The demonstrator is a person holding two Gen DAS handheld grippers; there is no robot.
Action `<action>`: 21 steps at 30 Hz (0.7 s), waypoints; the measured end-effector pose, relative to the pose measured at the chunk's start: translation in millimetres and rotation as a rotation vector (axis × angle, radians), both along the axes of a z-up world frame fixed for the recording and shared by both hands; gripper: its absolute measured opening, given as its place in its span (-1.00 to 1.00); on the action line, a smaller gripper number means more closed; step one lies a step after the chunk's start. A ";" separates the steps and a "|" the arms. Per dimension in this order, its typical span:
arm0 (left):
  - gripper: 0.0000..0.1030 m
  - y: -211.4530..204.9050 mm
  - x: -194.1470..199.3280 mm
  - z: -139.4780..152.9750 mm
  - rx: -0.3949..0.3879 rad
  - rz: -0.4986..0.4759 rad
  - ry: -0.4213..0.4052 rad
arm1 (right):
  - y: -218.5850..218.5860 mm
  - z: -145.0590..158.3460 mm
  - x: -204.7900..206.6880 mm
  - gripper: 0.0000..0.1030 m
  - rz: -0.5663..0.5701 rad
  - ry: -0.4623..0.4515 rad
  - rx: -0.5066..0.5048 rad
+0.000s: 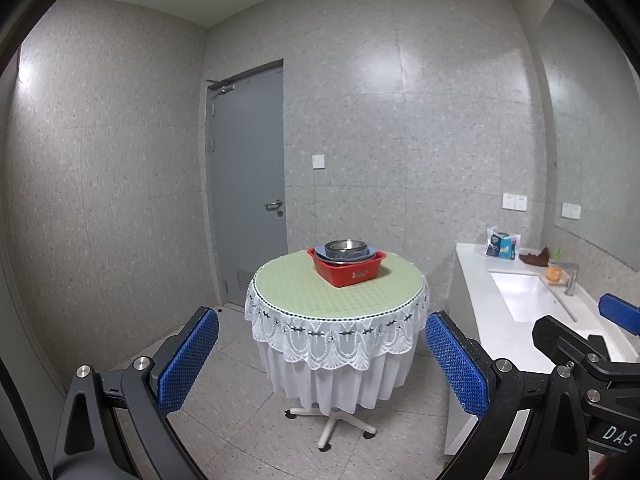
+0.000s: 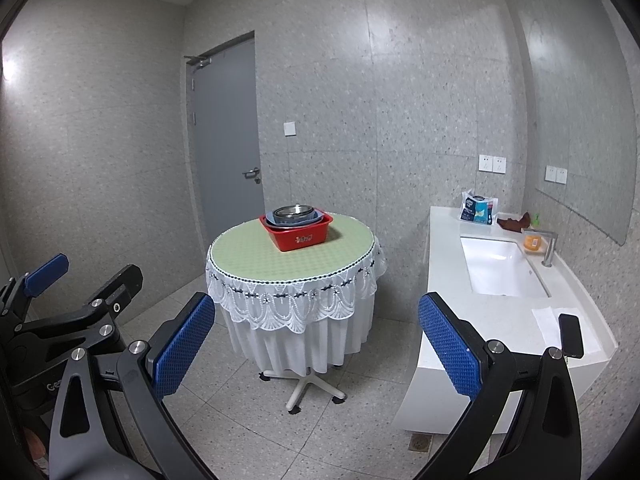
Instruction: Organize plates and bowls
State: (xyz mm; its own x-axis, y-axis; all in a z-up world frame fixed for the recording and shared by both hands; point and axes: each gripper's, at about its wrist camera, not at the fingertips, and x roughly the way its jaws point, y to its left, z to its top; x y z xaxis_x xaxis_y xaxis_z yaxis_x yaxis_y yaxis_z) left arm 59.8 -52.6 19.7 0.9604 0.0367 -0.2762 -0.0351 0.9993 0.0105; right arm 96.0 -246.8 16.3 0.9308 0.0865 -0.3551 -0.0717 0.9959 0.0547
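A red rectangular basin (image 1: 347, 268) (image 2: 298, 232) stands on a round table (image 1: 304, 292) (image 2: 256, 256) with a green top and white lace cloth. In the basin lies a blue plate (image 1: 320, 252) (image 2: 272, 220) with a steel bowl (image 1: 346, 247) (image 2: 293, 211) stacked on it. My left gripper (image 1: 322, 352) is open and empty, well short of the table. My right gripper (image 2: 316, 336) is open and empty, also well short of it. Each gripper shows at the edge of the other's view.
A white counter (image 1: 492, 320) (image 2: 452, 276) with a sink (image 2: 500, 266) stands right of the table, bearing a tissue pack (image 2: 478, 210), an orange bottle (image 2: 534, 242), a tap and a black phone (image 2: 570, 334). A grey door (image 2: 228, 140) is behind. A floor drain (image 2: 420, 443) lies by the counter.
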 end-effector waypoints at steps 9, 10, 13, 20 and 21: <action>0.99 0.0 13.7 -4.3 0.000 0.009 0.006 | 3.0 -3.2 12.1 1.00 0.001 0.013 -0.001; 0.99 0.2 15.5 -4.5 0.000 0.010 0.006 | 3.9 -3.5 14.6 1.00 0.001 0.015 -0.002; 0.99 -0.6 22.0 -4.6 0.001 0.011 0.007 | 4.5 -4.2 19.0 1.00 0.001 0.016 -0.003; 0.99 -3.5 48.7 -7.0 0.006 0.014 0.025 | 7.1 -9.5 43.9 1.00 -0.008 0.041 -0.004; 0.99 -3.0 56.3 -7.3 0.006 0.013 0.030 | 7.6 -10.2 48.5 1.00 -0.010 0.046 -0.005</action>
